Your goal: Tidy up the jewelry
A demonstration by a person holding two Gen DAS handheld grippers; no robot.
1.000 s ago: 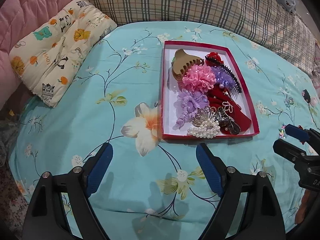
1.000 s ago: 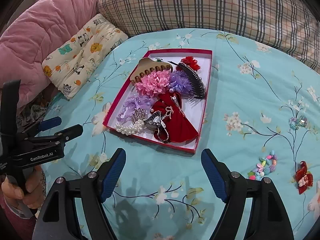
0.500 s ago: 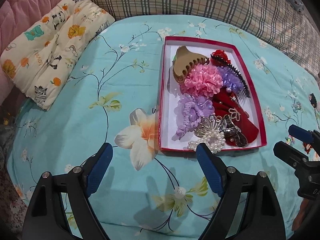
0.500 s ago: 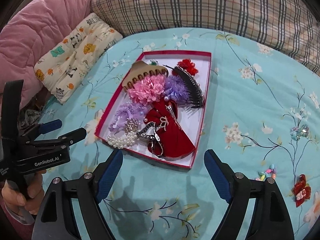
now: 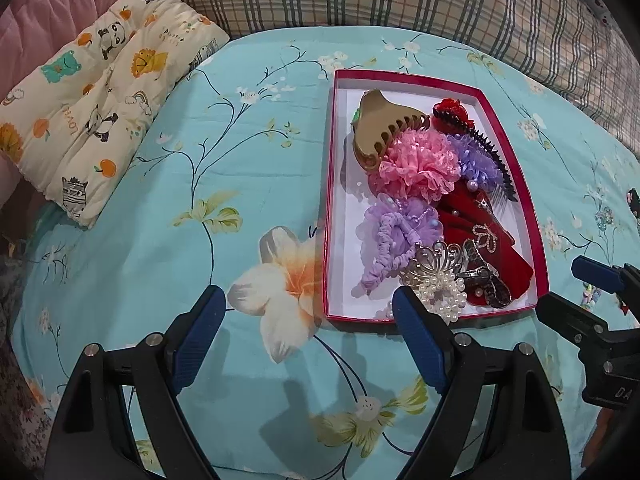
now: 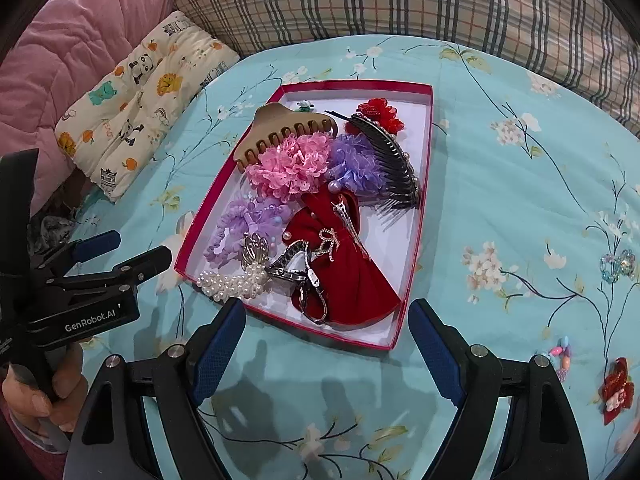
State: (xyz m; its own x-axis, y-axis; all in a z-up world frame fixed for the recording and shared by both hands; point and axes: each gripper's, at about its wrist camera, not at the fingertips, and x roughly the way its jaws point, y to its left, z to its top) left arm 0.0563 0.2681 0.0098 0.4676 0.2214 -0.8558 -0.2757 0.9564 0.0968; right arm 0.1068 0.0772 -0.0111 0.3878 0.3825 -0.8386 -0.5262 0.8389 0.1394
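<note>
Red-rimmed and white inside, the shallow rectangular cardboard tray (image 6: 416,216) is lying on the turquoise floral bedsheet (image 5: 168,208) with its long axis running away from you, and you are holding both grippers just short of its near end. Your left gripper (image 5: 310,322) is gaping wide and gripping nothing; its right-hand finger is overlapping the white pearl bracelet (image 6: 230,280) at the tray's near corner, so that arm is sitting nearest the heap. Your right gripper (image 6: 326,340), jaws having just been spreading with nothing between them, is also standing wide and empty, straddling the near rim below the crimson velvet bow (image 6: 348,280). Loose pieces are still waiting outside the tray, well off to the right: a small red glittery flower clip (image 6: 616,390) and a cluster of pastel beads (image 6: 560,354), both lying nearer your right hand.
</note>
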